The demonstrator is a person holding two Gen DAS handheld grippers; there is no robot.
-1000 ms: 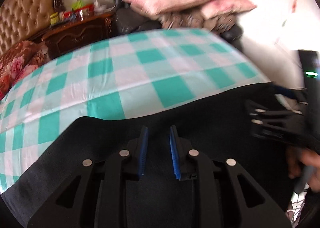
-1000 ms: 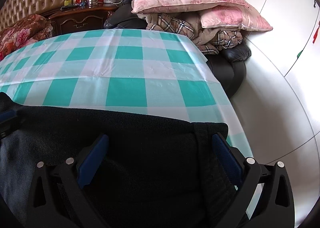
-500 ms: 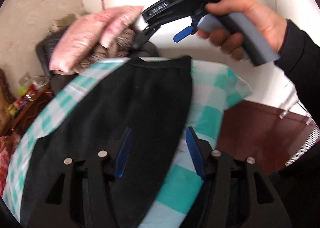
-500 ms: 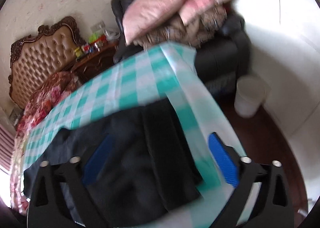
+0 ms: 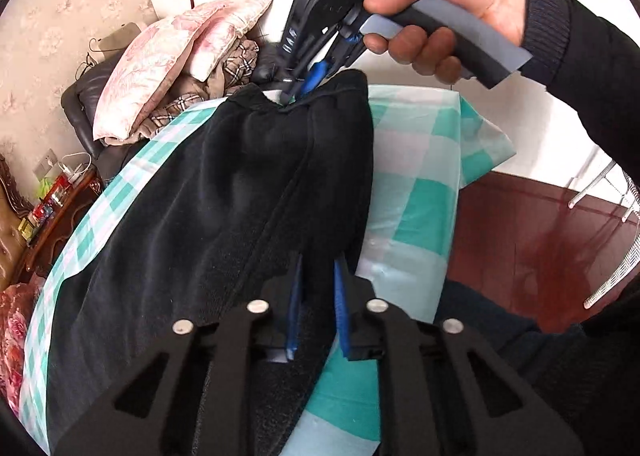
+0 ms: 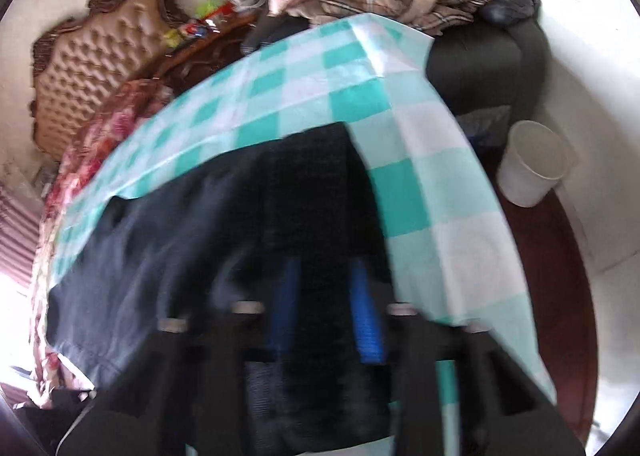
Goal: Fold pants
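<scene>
Black pants [image 5: 224,208] lie along the green-and-white checked tablecloth [image 5: 416,192], near the table's right edge. My left gripper [image 5: 316,276] is shut on the near end of the pants, fabric between its blue pads. My right gripper [image 5: 304,86] shows in the left wrist view at the far end, held by a hand, shut on the cloth and lifting it slightly. In the blurred right wrist view, the right gripper [image 6: 324,280] has black pants [image 6: 224,224] between its blue pads.
Pink pillows [image 5: 176,56] and plaid blankets are piled on a dark armchair [image 6: 492,60] past the table's far end. A white bin [image 6: 532,164] stands on the dark red floor [image 5: 536,232]. A bed headboard [image 6: 100,68] and a cluttered nightstand [image 5: 56,208] are to the left.
Both grippers were open half a second ago. Both have closed onto the ends of the pants, and the far end is lifted a little off the tablecloth.
</scene>
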